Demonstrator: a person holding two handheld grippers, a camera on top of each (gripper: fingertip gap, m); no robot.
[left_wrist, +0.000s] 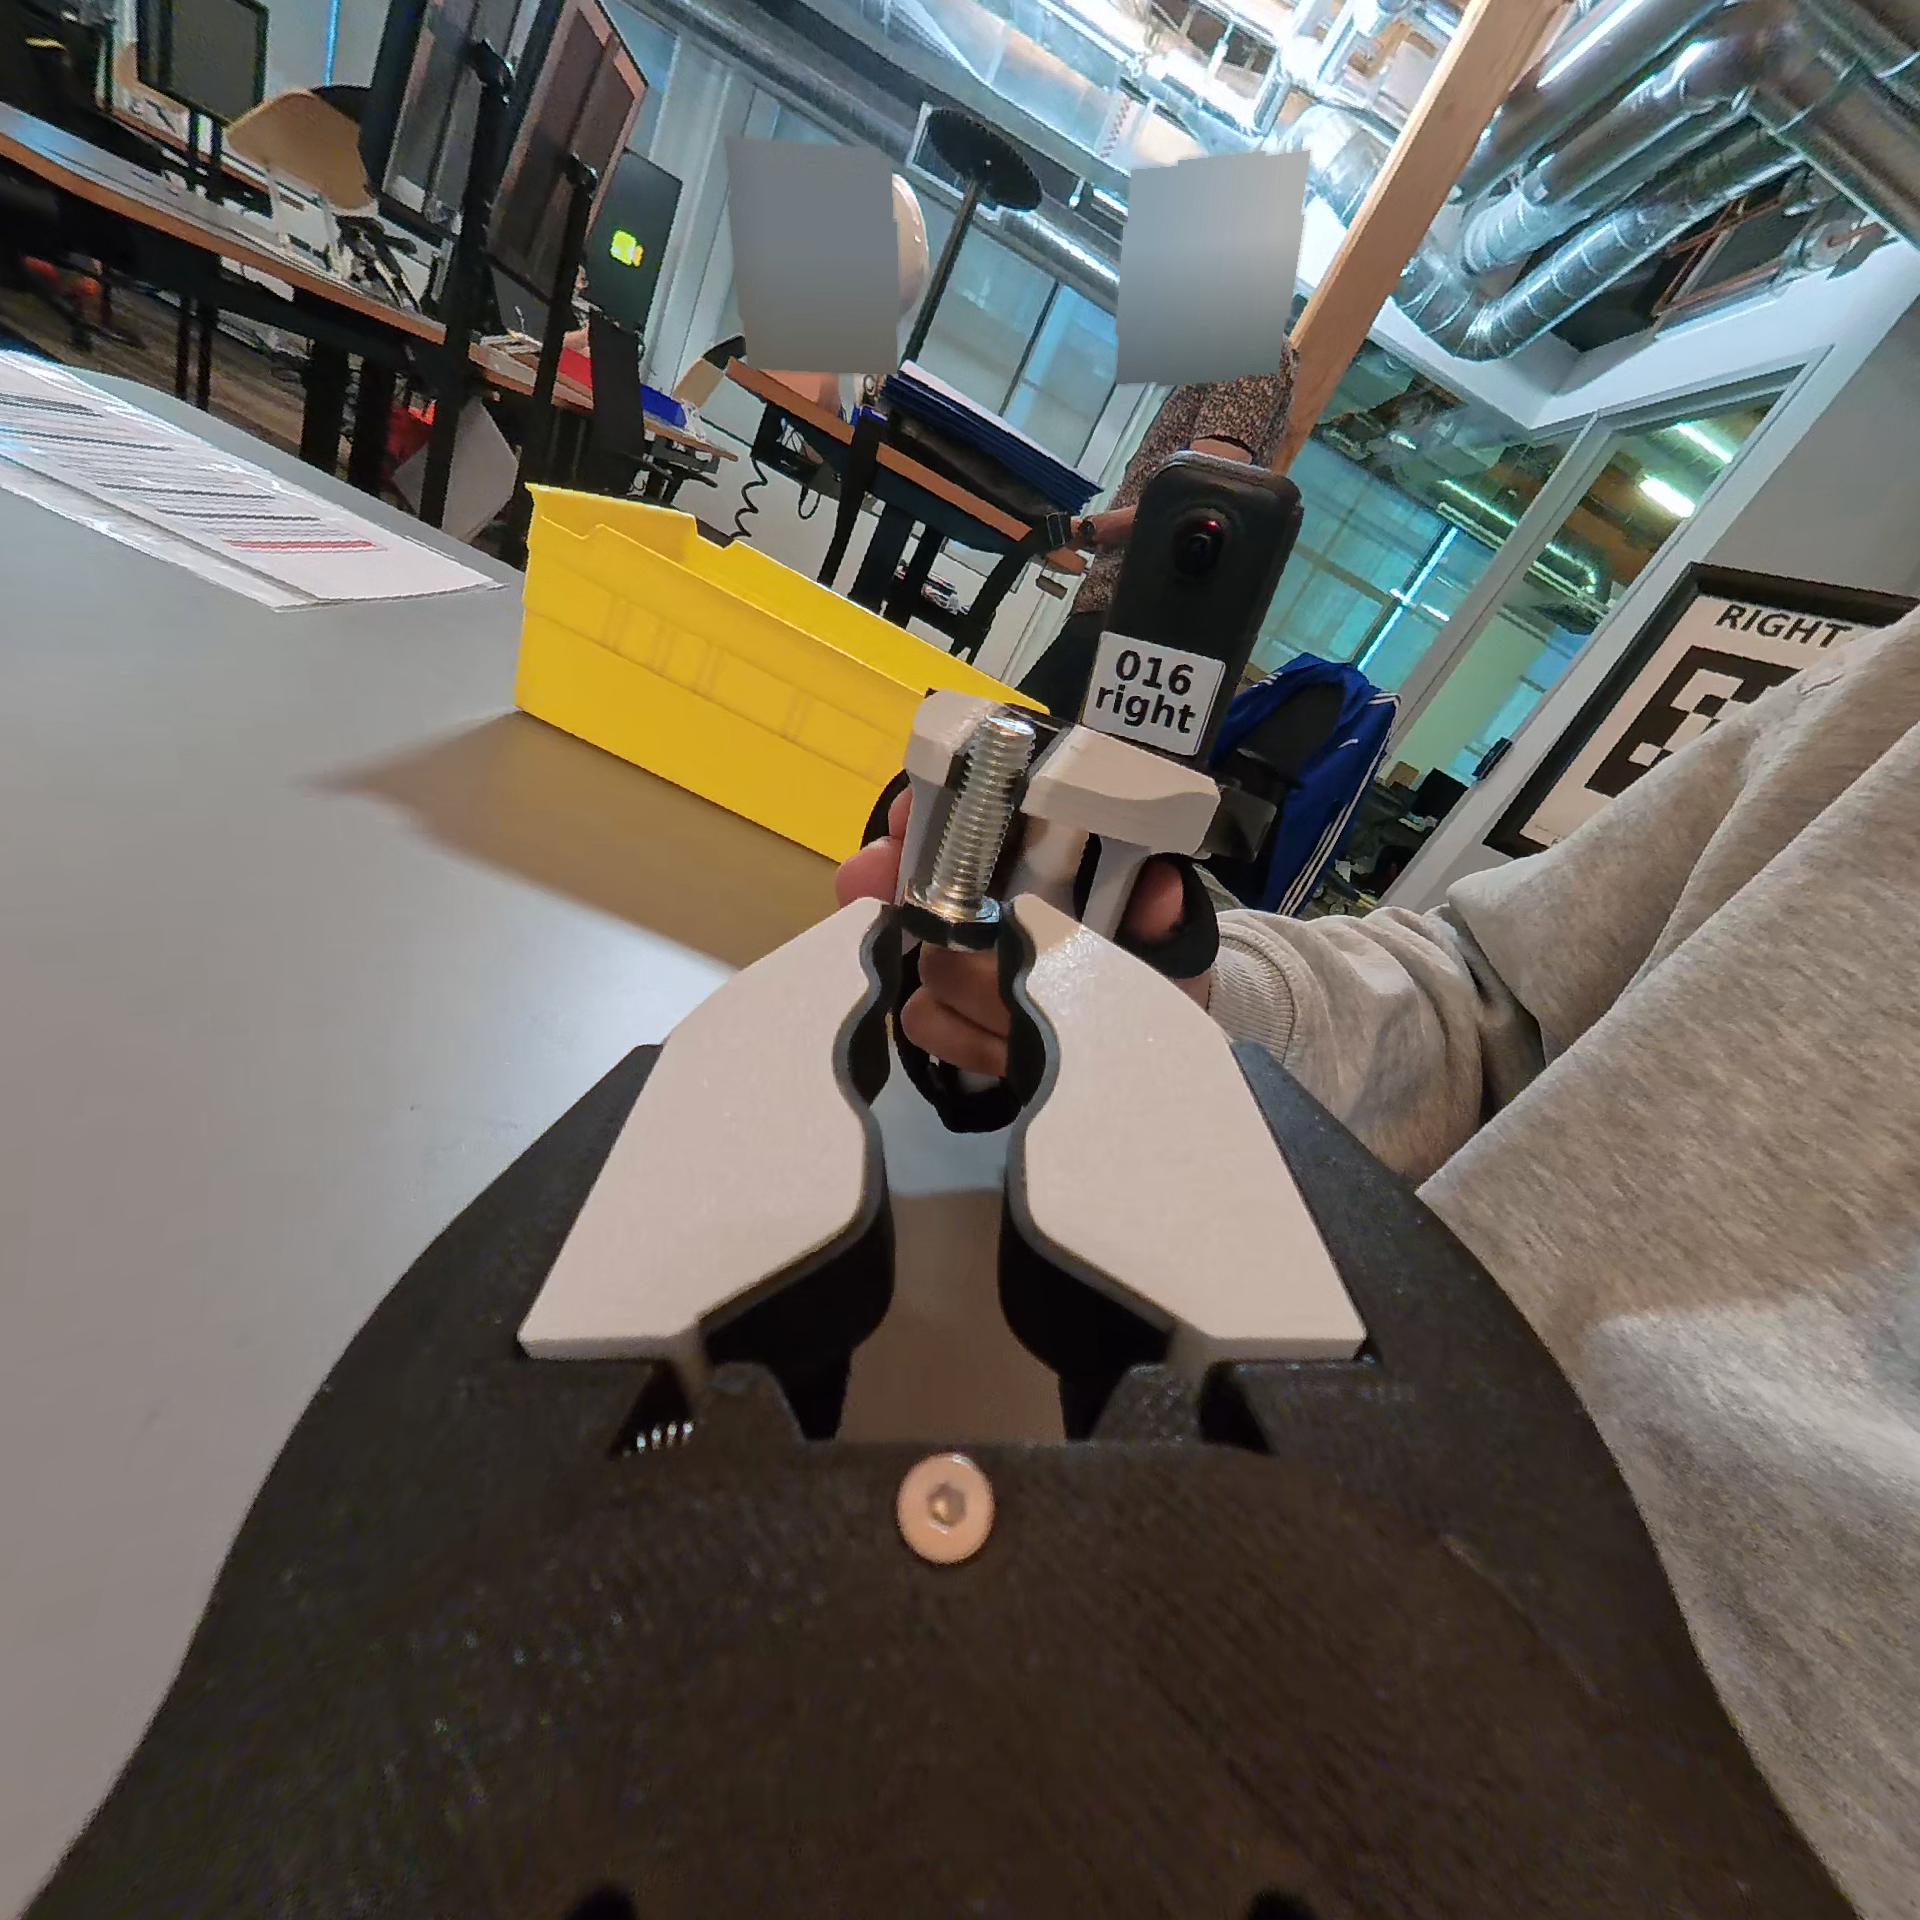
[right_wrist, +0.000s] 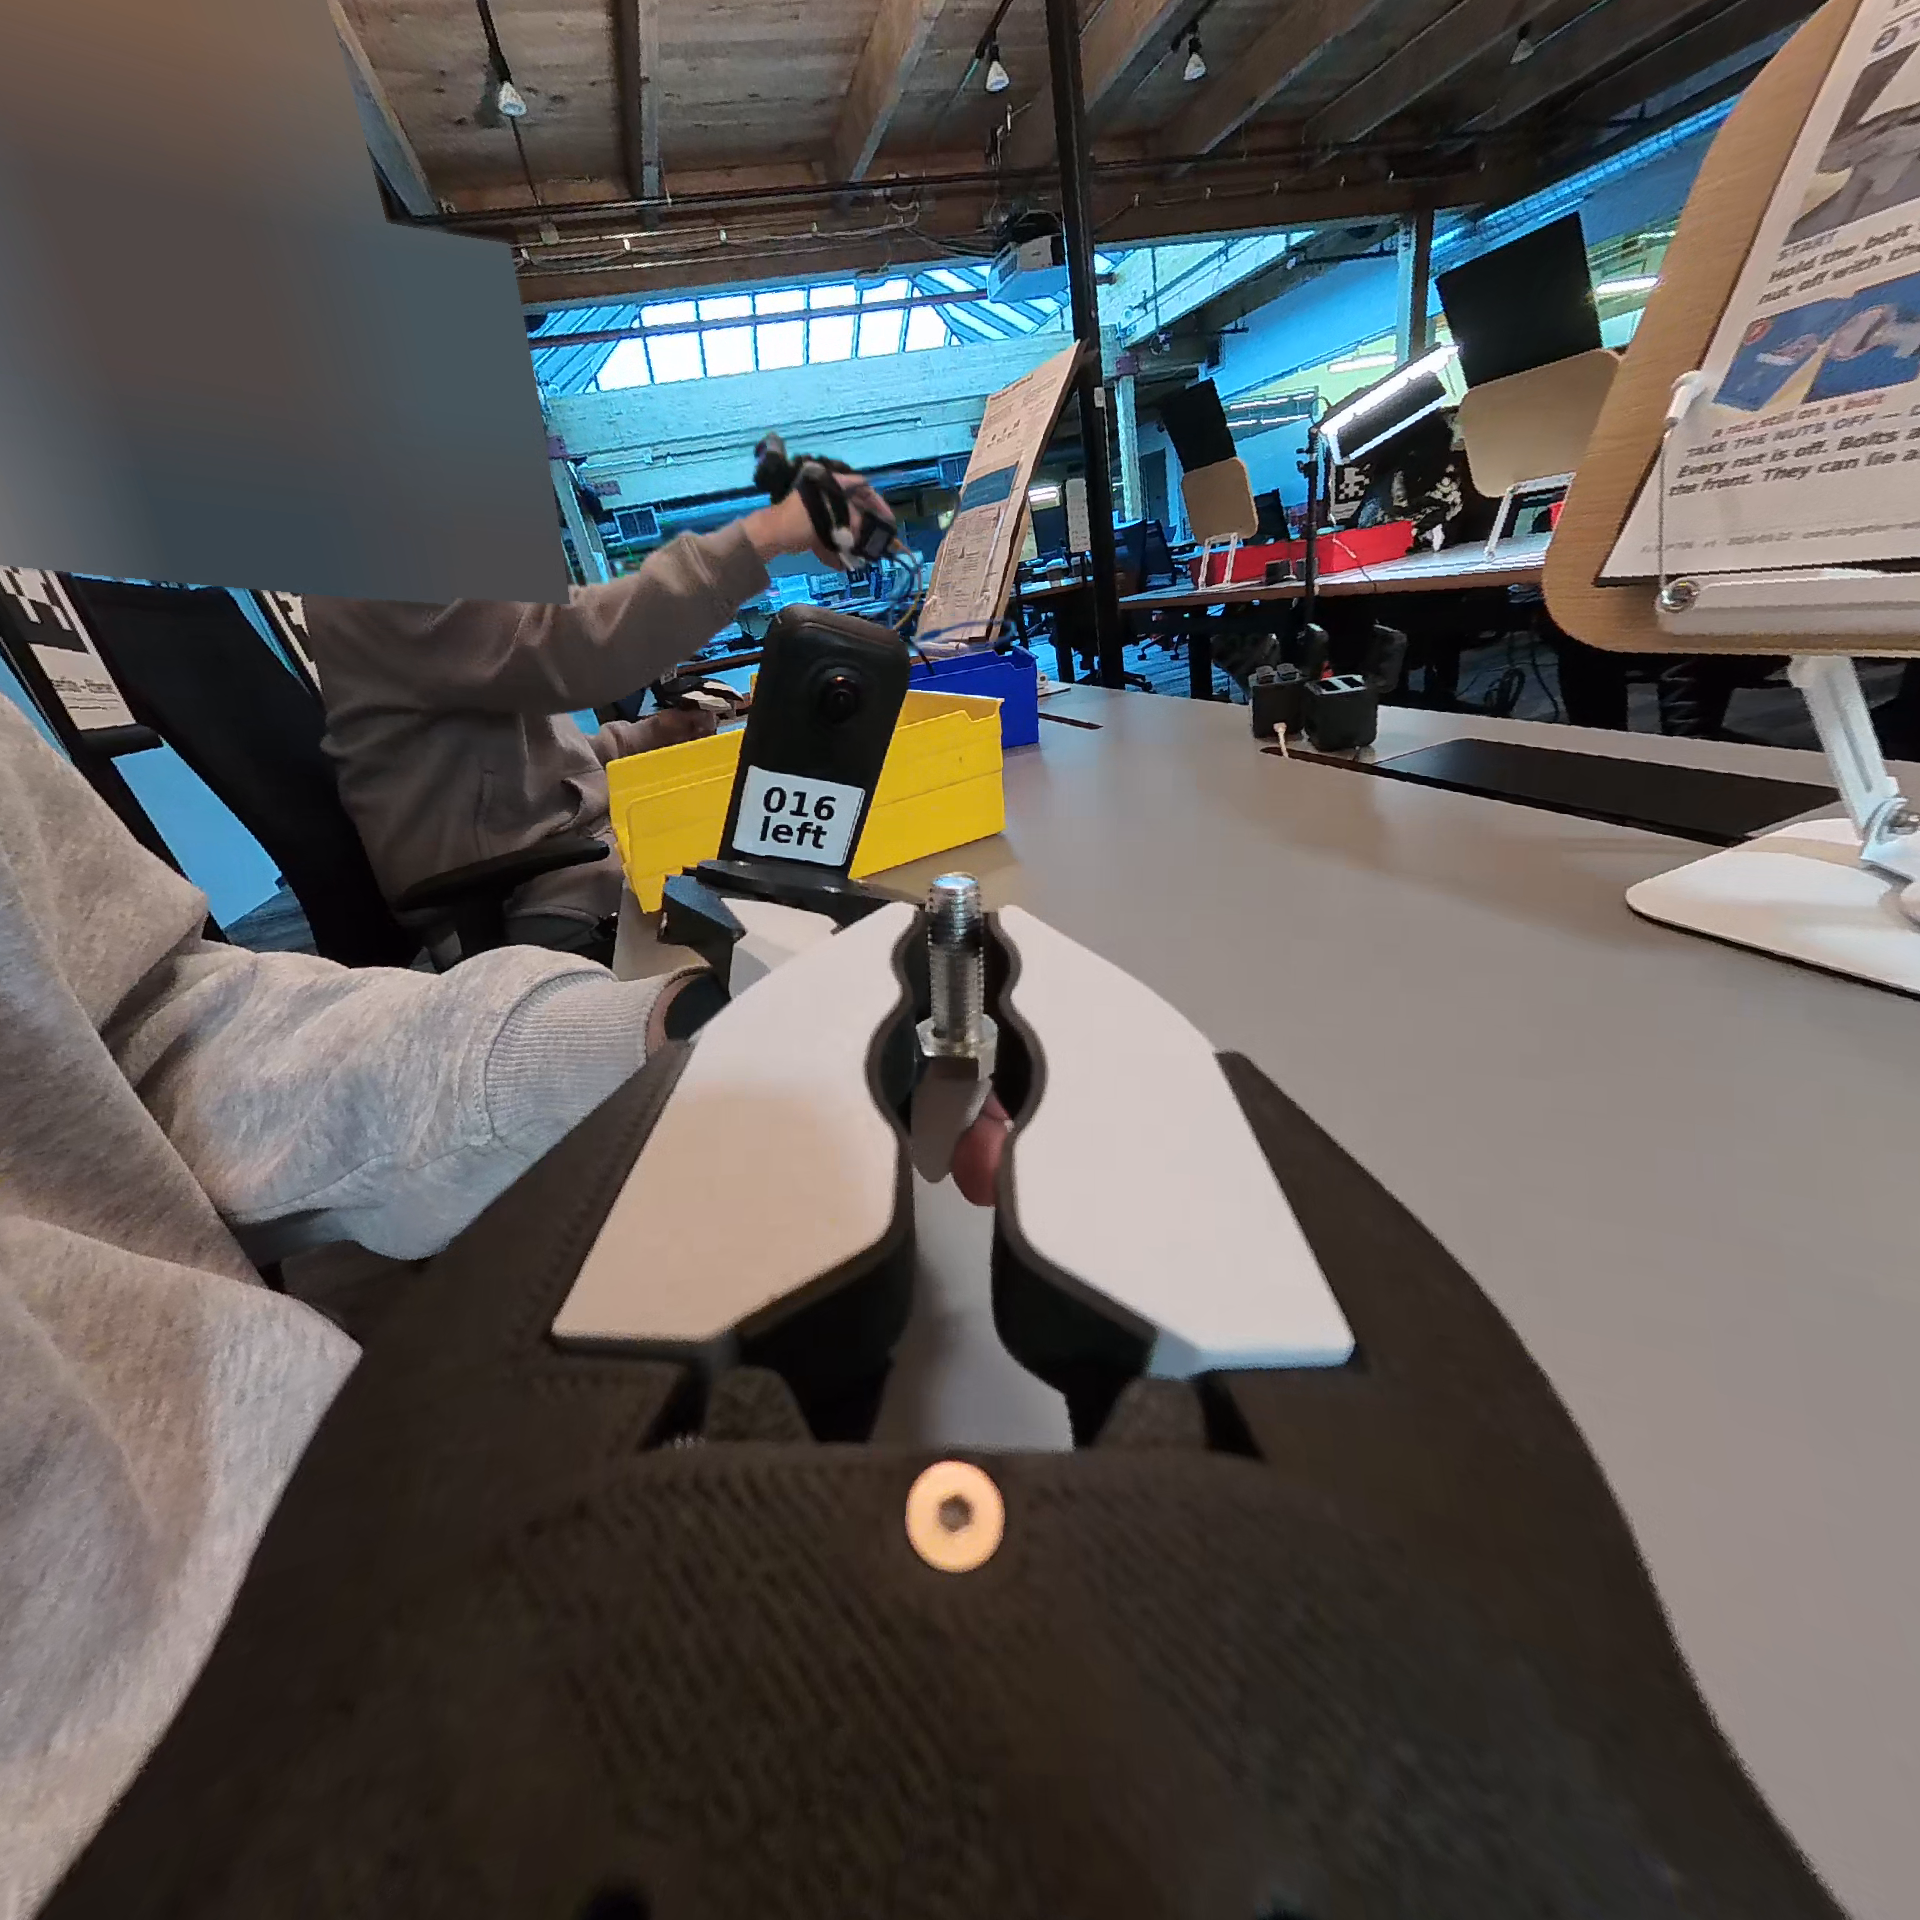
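Observation:
A silver threaded bolt (left_wrist: 971, 821) is held between both grippers above the grey table (left_wrist: 260, 935). My left gripper (left_wrist: 951, 925) is shut on the hex end at the bolt's lower part. My right gripper (left_wrist: 987, 769) faces it from beyond, shut on the threaded shaft near its upper end. In the right wrist view, my right gripper (right_wrist: 951, 935) clamps the bolt's shaft (right_wrist: 951, 966). The hex piece (right_wrist: 951, 1039) sits in the hollow between its fingers, with the left gripper's white finger (right_wrist: 940, 1122) just below. Whether the hex piece is a nut or the head I cannot tell.
A yellow bin (left_wrist: 707, 665) stands on the table behind the grippers, and a blue bin (right_wrist: 977, 681) beyond it. A printed sheet (left_wrist: 208, 488) lies far left. A wooden board with a page on a white stand (right_wrist: 1766, 904) and a black mat (right_wrist: 1590, 779) are right. Another person (right_wrist: 468, 707) sits beside. Only a small space, under 4 cm, lies between the two pairs of fingers.

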